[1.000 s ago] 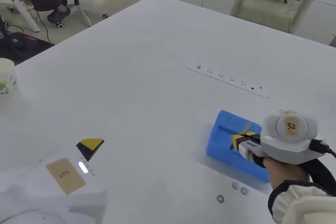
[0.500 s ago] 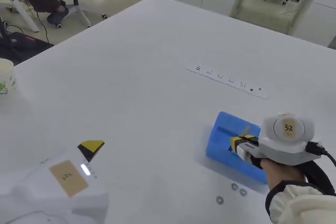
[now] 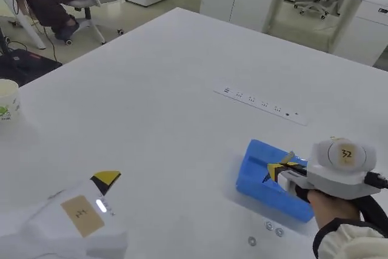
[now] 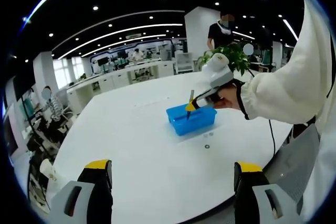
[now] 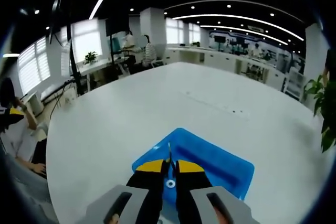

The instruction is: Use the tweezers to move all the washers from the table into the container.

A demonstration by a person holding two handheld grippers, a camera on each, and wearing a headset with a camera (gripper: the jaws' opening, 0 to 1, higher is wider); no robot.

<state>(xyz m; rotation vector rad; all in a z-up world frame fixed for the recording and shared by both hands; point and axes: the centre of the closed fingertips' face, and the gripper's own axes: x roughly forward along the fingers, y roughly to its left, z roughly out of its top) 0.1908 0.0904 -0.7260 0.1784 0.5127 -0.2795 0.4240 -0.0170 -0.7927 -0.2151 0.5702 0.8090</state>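
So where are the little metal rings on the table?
In the head view, three washers lie on the white table at the lower right, just on the near side of the blue container.

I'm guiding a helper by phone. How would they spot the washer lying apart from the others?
On the white table, find the blue container. Three washers lie before its near wall; yours is the leftmost in the head view, apart from the pair.

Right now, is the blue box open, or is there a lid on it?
Open. The blue container has no lid: the right gripper view looks into its hollow past the tweezers.
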